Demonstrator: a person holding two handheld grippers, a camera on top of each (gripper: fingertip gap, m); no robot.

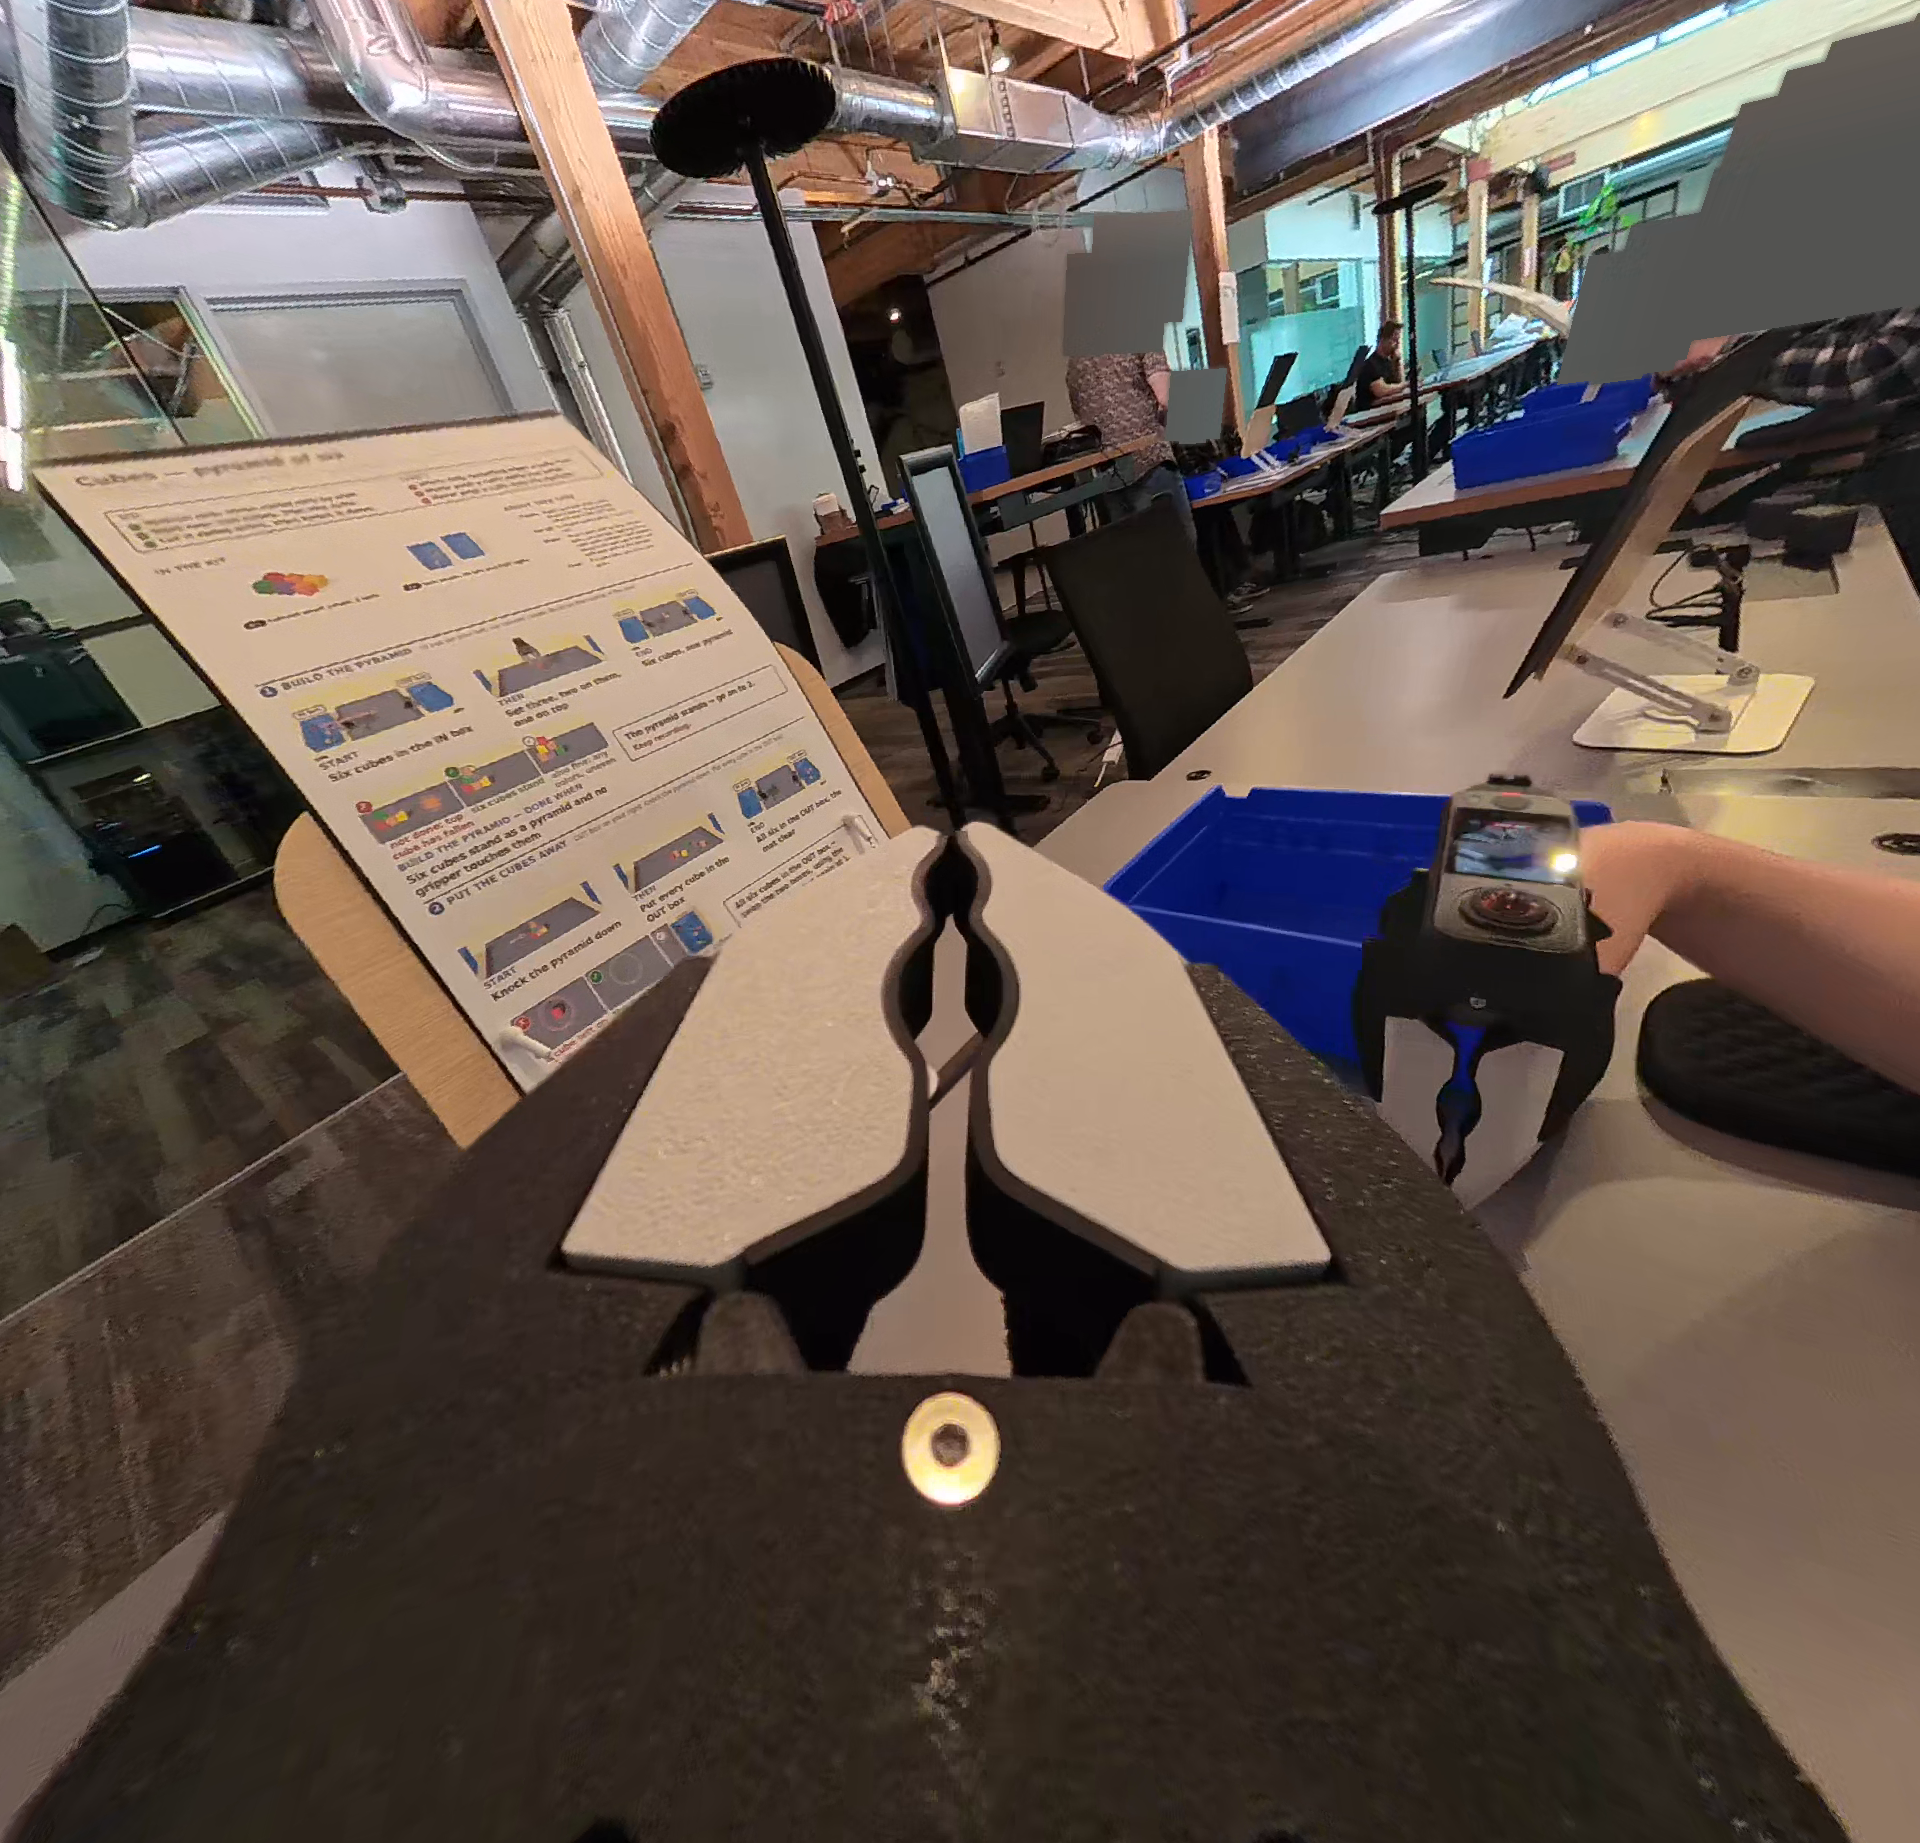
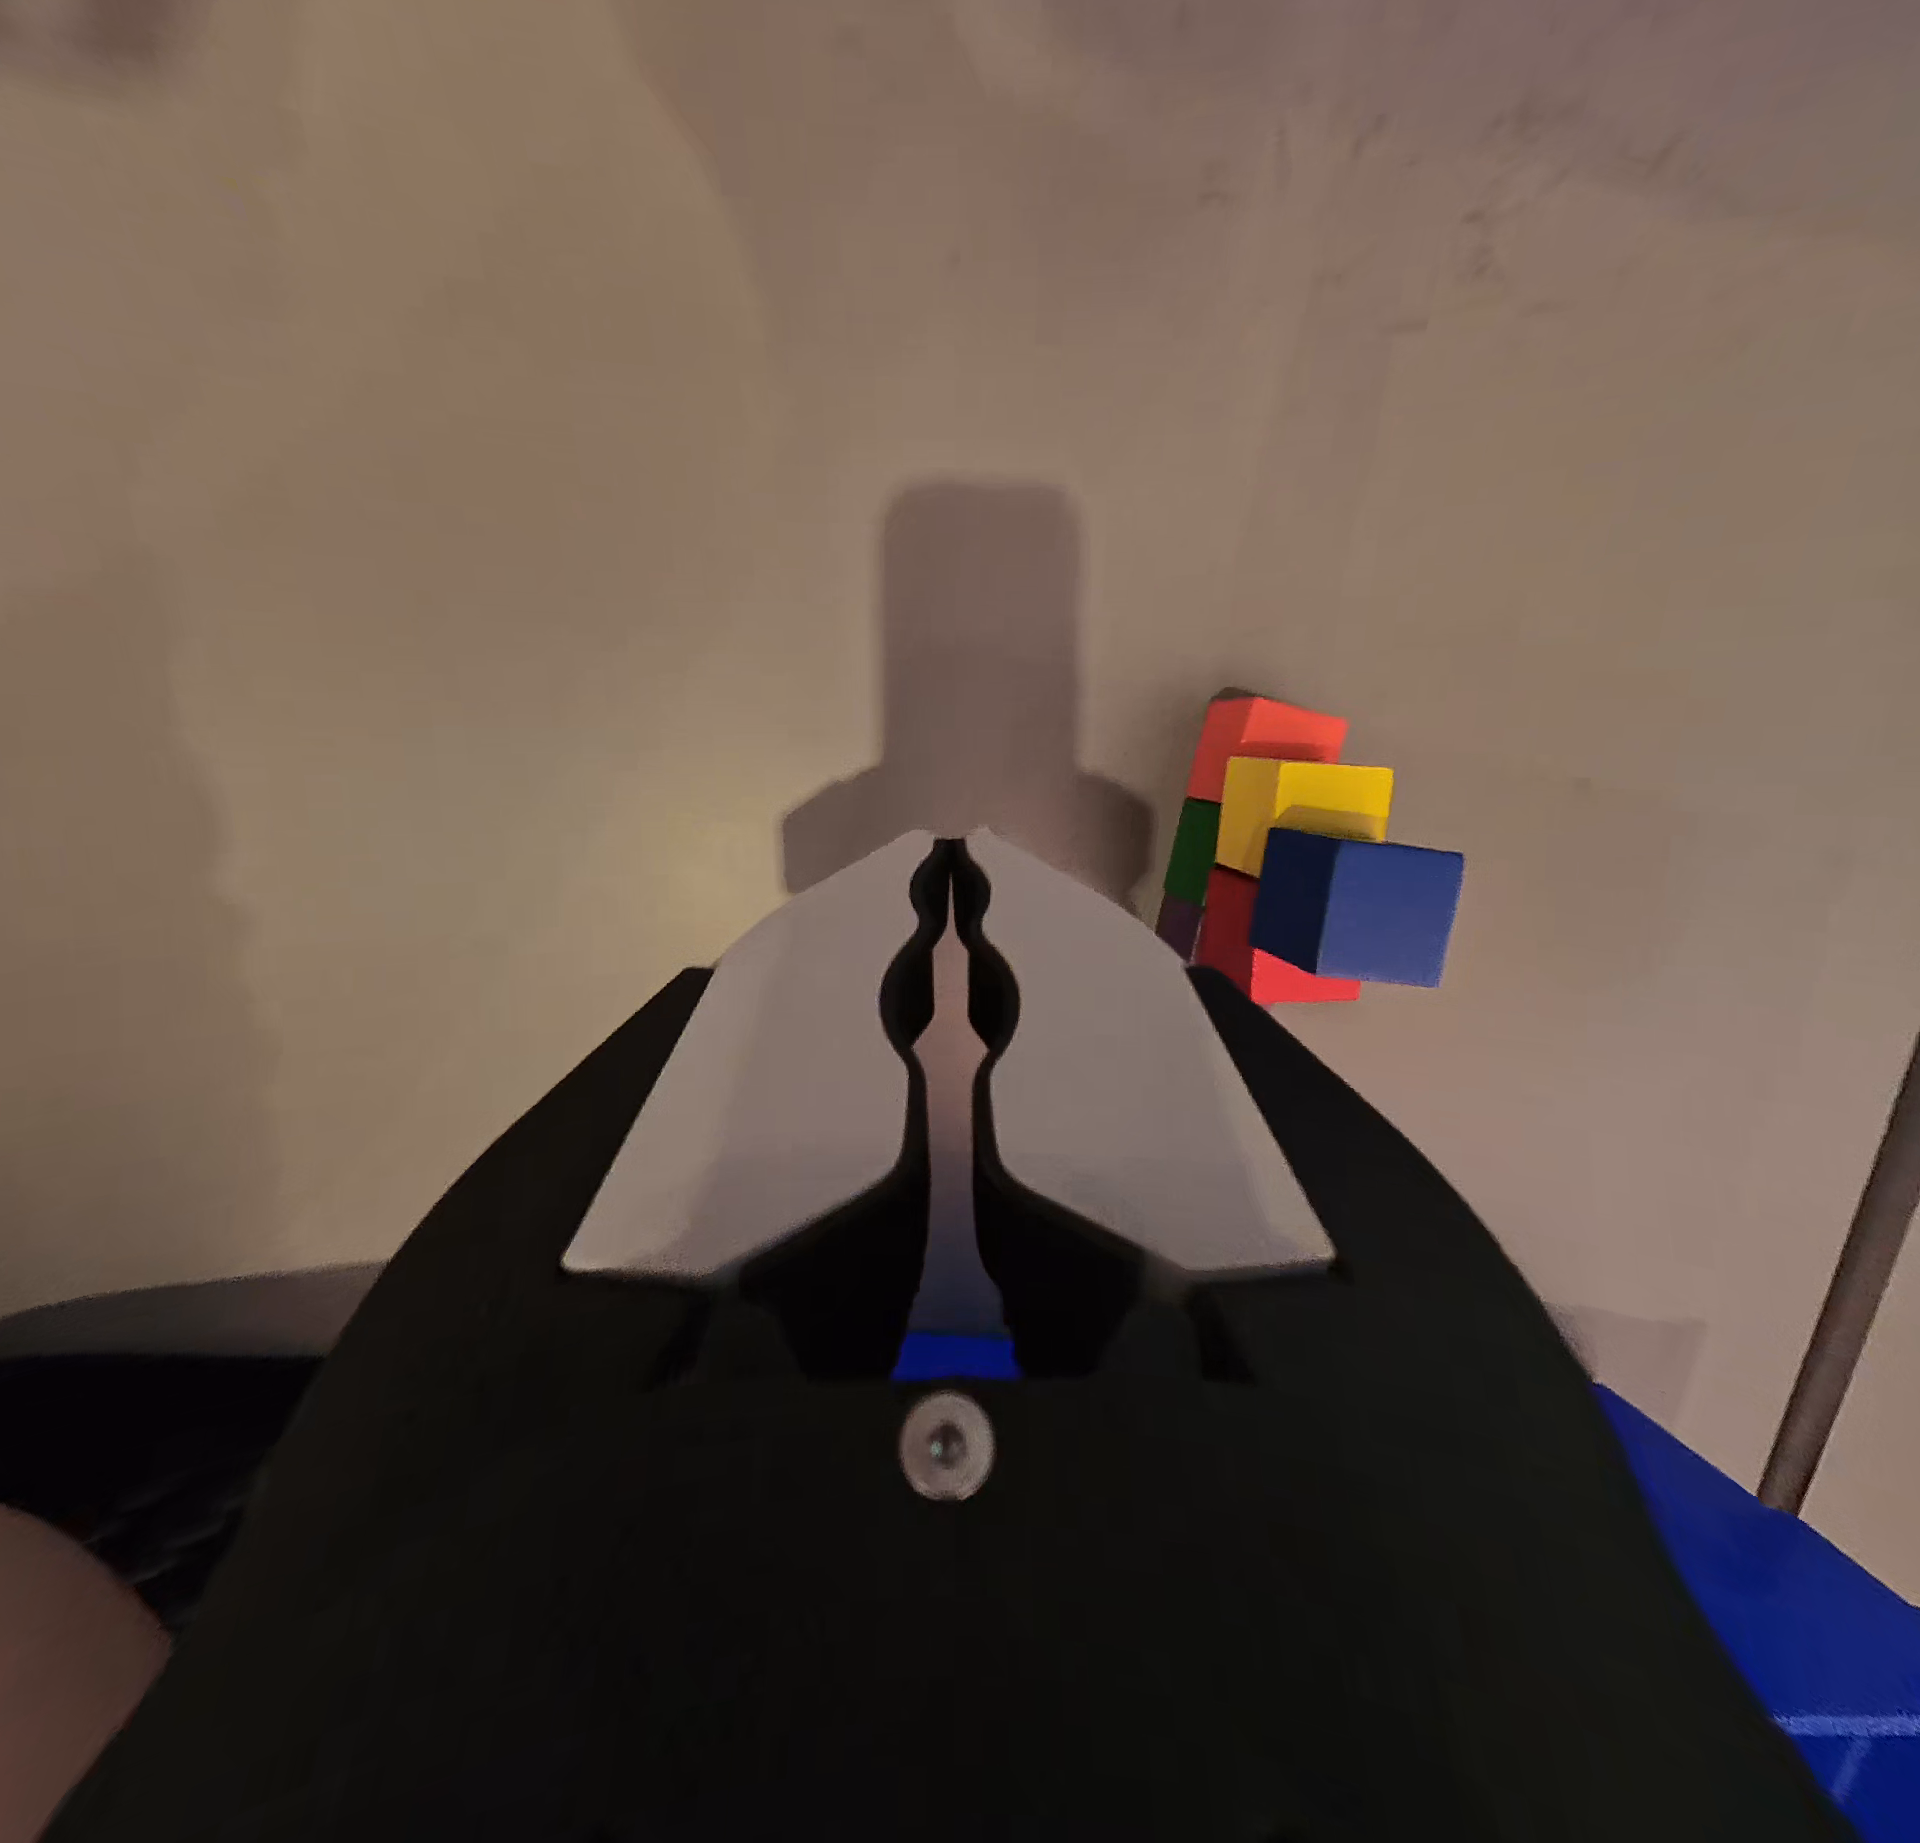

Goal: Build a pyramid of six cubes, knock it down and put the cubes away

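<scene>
Right gripper (image 2: 951,843), jaws pressed together and empty, points at bare table; cube pyramid (image 2: 1309,848) lies just right of its tips, mid-frame; left gripper (image 1: 954,837) likewise closed, aimed away

Pale grey counter (image 1: 1403,650) carrying a bin, a stand, a pad and stacked cubes.

On the smooth, light counter sit an open blue plastic bin (image 1: 1278,889), a white flat-footed metal stand (image 1: 1694,713) propping a tilted thin panel, and a black quilted oval pad (image 1: 1766,1076) at the right. In the right wrist view, a stack of small painted wooden cubes (image 2: 1309,848) in orange, yellow, blue, green, red and purple rests on the same surface, beside a blue bin corner (image 2: 1766,1627).
</scene>
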